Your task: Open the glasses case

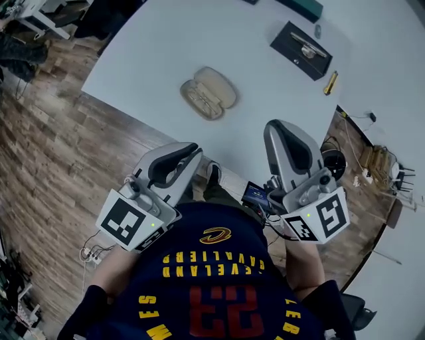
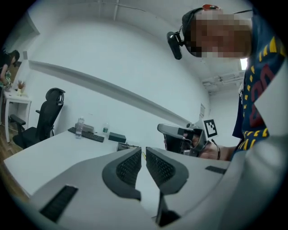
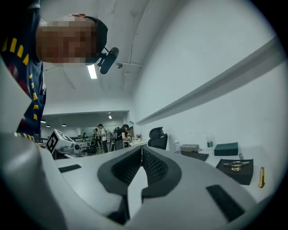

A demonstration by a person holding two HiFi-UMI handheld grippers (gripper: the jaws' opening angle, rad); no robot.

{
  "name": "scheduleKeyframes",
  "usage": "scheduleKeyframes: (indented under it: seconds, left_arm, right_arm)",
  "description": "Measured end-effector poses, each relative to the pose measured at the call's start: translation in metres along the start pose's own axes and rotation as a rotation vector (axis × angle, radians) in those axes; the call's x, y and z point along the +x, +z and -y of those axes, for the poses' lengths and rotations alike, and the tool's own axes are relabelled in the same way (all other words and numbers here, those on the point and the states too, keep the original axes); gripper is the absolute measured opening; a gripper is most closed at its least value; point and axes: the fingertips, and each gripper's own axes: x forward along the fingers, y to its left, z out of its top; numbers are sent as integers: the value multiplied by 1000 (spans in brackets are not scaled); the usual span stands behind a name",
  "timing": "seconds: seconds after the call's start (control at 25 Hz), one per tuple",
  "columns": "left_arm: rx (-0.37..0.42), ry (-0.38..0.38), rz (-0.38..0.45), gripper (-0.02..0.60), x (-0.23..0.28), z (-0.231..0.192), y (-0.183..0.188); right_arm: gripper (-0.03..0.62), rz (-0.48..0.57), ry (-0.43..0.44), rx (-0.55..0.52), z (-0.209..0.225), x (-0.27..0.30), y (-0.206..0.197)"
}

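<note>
The beige glasses case (image 1: pixel 208 93) lies open on the white table (image 1: pixel 146 60), its two halves spread flat and a pair of glasses resting in the nearer-left half. Both grippers hang close to my body, short of the table's near edge and apart from the case. My left gripper (image 1: pixel 194 151) has its jaws together with nothing between them, as the left gripper view (image 2: pixel 144 150) shows too. My right gripper (image 1: pixel 275 126) is shut and empty, and its jaws also meet in the right gripper view (image 3: pixel 141 149). The case shows in neither gripper view.
A black tray (image 1: pixel 301 41) with a gold item sits at the table's far right, a small gold stick (image 1: pixel 330 82) beside it and a dark green box (image 1: pixel 302 6) behind. Wooden floor (image 1: pixel 46 133) lies to the left. An office chair (image 2: pixel 49 112) stands at the table's far end.
</note>
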Motion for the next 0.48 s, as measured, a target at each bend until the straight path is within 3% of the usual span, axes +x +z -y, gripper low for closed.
scheduleKeyframes:
  seconds: [0.48]
  left_arm:
    - [-16, -98, 48, 43, 13, -4, 22]
  right_arm:
    - [21, -11, -32, -30, -25, 2, -3]
